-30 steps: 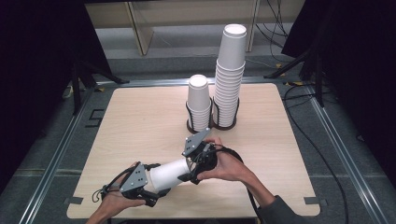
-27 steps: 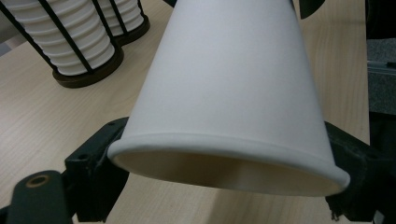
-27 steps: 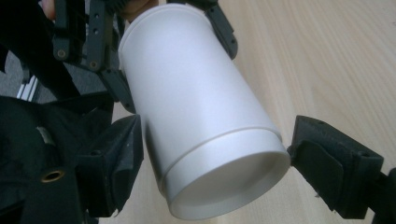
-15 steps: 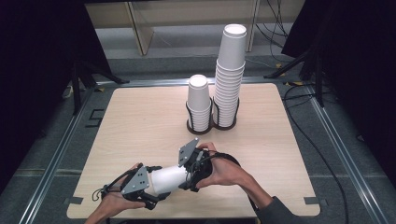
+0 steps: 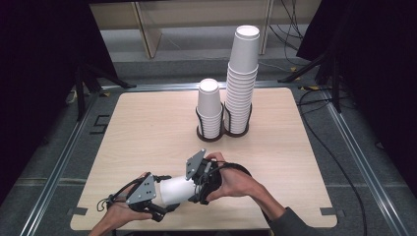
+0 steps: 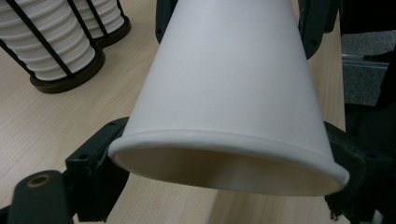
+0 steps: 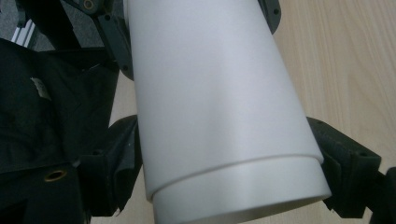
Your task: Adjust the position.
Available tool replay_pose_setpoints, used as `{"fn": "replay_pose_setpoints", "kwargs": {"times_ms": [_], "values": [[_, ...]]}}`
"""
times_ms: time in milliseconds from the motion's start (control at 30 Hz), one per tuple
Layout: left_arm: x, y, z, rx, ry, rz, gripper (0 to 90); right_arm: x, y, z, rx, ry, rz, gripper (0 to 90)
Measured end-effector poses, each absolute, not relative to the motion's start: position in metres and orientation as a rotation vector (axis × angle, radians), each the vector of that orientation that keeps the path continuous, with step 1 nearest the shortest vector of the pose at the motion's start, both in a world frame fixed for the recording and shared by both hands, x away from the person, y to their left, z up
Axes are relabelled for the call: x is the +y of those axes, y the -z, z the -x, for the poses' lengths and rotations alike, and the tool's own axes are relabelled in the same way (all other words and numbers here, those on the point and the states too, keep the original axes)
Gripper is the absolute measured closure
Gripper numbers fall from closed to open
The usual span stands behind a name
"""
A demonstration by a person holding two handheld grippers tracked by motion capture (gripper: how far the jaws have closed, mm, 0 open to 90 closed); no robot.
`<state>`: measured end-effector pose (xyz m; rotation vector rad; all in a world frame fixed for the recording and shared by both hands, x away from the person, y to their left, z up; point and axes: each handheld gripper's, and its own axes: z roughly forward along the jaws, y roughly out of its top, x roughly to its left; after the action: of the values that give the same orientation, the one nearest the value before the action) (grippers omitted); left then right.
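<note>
A white paper cup [image 5: 177, 191] lies on its side just above the table's front edge, held between both grippers. My left gripper [image 5: 163, 194] comes from the left and is shut on the cup's rim end. My right gripper [image 5: 191, 188] comes from the right and is shut on its base end. In the left gripper view the cup [image 6: 233, 93] has its open rim toward the camera, black jaws pressing both sides of my left gripper [image 6: 224, 161]. In the right gripper view the cup [image 7: 219, 116] shows its base nearest, jaws of my right gripper [image 7: 224, 161] touching both sides.
Two stacks of white cups stand in black wire holders at the back middle of the wooden table [image 5: 295, 147]: a short stack [image 5: 210, 110] and a tall stack [image 5: 242, 78]. Metal rails frame the table. The holders [image 6: 51, 56] also appear in the left gripper view.
My right gripper has shifted a little toward the front left, closer to the left gripper, and less of the cup shows between them. The left gripper has stayed put.
</note>
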<state>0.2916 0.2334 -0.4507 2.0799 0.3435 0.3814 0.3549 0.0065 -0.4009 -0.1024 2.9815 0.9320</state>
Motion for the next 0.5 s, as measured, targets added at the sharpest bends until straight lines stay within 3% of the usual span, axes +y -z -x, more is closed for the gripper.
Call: {"fn": "replay_pose_setpoints", "kwargs": {"times_ms": [500], "values": [[0.2354, 0.4509, -0.2937, 0.333, -0.34, -2.085, 11.1, 0.0098, 0.406, -0.3544, 2.972, -0.882, 0.185, 22.7]]}}
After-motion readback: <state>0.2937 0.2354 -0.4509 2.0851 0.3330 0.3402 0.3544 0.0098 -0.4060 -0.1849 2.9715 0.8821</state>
